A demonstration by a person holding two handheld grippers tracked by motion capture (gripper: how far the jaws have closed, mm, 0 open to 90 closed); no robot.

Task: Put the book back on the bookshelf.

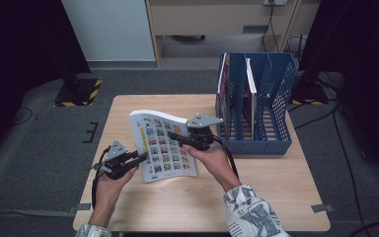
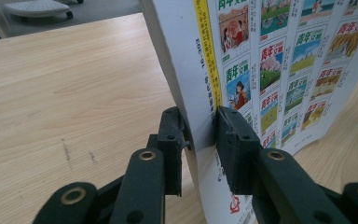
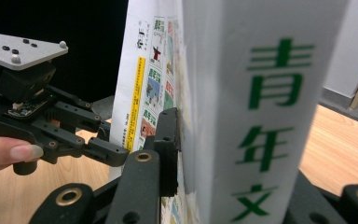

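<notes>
Magazine (image 1: 165, 148) held above the table (image 1: 271, 197) at frame centre: left tool (image 1: 139, 157) clamped on its lower-left edge, right tool (image 1: 183, 140) gripping the spine side. Blue file rack (image 1: 266, 98) just right; bare wood along the bottom edge.

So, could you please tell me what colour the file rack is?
The file rack is blue, with perforated sides; it shows best in the high view.
</notes>
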